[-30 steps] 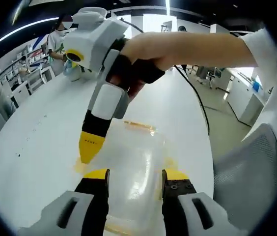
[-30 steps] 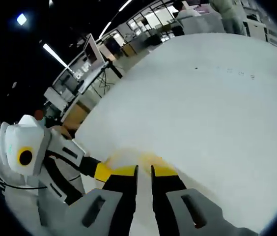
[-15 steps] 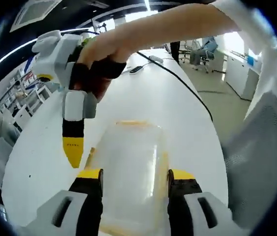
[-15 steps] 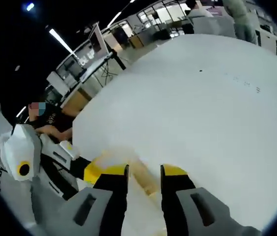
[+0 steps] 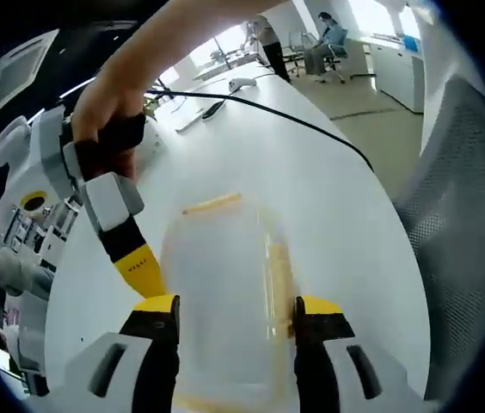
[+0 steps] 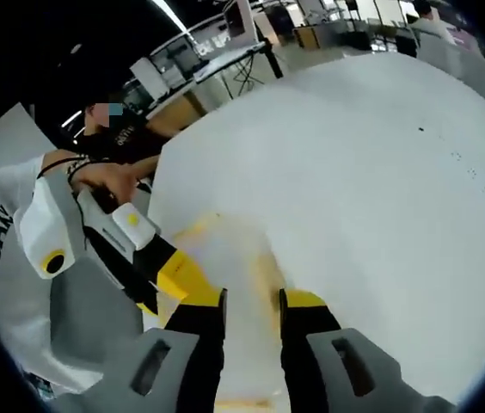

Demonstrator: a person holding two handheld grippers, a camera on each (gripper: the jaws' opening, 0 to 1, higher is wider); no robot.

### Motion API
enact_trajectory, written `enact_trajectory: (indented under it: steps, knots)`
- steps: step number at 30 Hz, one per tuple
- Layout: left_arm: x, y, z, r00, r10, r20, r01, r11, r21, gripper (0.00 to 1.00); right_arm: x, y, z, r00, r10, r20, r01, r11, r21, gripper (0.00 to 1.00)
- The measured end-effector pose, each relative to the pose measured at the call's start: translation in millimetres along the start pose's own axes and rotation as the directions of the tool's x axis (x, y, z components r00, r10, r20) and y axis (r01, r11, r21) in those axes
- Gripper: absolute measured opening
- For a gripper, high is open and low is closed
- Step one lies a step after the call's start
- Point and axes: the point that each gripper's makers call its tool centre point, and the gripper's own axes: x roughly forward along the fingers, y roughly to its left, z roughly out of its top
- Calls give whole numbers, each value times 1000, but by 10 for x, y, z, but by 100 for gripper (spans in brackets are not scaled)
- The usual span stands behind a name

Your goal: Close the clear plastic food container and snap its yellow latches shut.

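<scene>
The clear plastic container point(image 5: 225, 292) lies on the white table point(image 5: 346, 198), its lid down. A yellow latch point(image 5: 212, 204) shows at its far end and another point(image 5: 279, 267) along its right side. My left gripper point(image 5: 236, 305) is open, its yellow-tipped jaws straddling the container's near end. My right gripper point(image 5: 144, 271) comes in from the left, its tip beside the container's left edge. In the right gripper view, my right gripper point(image 6: 254, 299) is open over the container point(image 6: 234, 249), with nothing between its fingers. The left gripper point(image 6: 182, 277) reaches in from the left.
A black cable point(image 5: 294, 120) runs across the far part of the table. A grey mesh chair point(image 5: 462, 232) stands off the table's right edge. A person's forearm point(image 6: 109, 176) holds the left gripper. Desks and monitors point(image 6: 251, 26) stand beyond the table.
My right gripper's jaws have opened from nearly shut. It has drawn back to the container's left edge. Both views have shifted with the hands; the container stays put.
</scene>
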Motion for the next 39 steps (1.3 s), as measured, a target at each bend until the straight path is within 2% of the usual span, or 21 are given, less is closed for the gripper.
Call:
enact_trajectory:
  steps: [2,3,7,11,14,20,24,29,32,39]
  knots:
    - [2,4,-4,1000,-1,2,1,1000,-1,50,8,26,-22,1000,6,-15,-6,1000,-13,22]
    - [1,8,-4,1000,-3,4,3,1000,-7,50,24,-13,-47,999,-14,-36,13,1000,-28,21]
    - [-1,33,12,1000,-3,20,5,998,-60,49,13,-5,-37,1000,15,-25,-16,1000,-25,22]
    - [-5,50,23,999,-21,34,24,995,-98,48,11,17,-43,999,17,-36,-18,999,-28,22]
    - [-10,78,44,998,-34,50,42,987,-154,47,12,22,-46,999,19,-46,-20,999,-29,22]
    - [-14,93,54,997,-56,60,66,980,-189,46,13,4,-44,998,24,-59,-25,999,-29,22]
    - [-3,79,55,997,-51,58,61,981,-182,46,19,-4,-47,998,24,-63,-26,999,-26,21]
    - [30,47,60,998,-32,53,38,992,-119,46,22,-19,-45,997,29,-66,-31,999,-25,21]
    - [33,50,69,999,-24,46,29,992,-124,46,30,-7,-47,996,36,-85,-38,999,-25,21]
    - [29,4,91,998,-23,52,27,996,-85,40,28,-39,-38,993,37,-114,-40,999,-24,20]
